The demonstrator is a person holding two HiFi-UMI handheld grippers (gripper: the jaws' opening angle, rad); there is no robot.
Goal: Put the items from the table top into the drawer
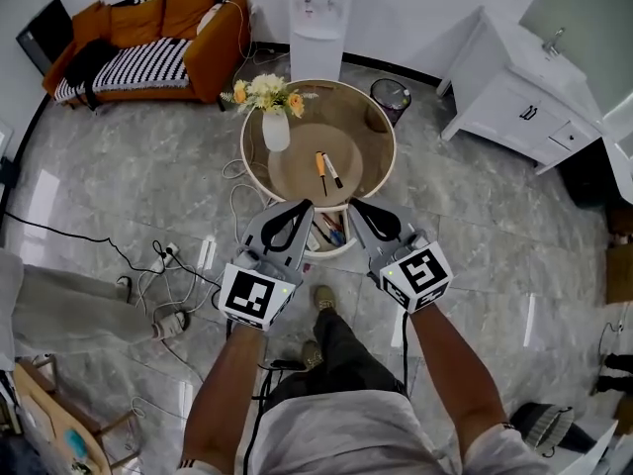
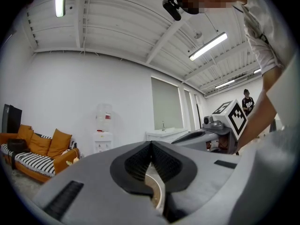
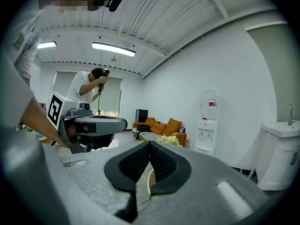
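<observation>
Round table [image 1: 368, 144]; grey floor [image 1: 119, 181]; orange sofa [image 1: 138, 23]

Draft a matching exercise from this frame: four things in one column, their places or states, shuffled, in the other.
1. vase
2. orange-handled tool
3. water dispenser
4. left gripper

A. on the floor beyond the table
B. lying near the table's middle
C. standing at the table's left edge, head view
D. jaws together, near the open drawer

Pairs: 1-C, 2-B, 3-A, 4-D
</observation>
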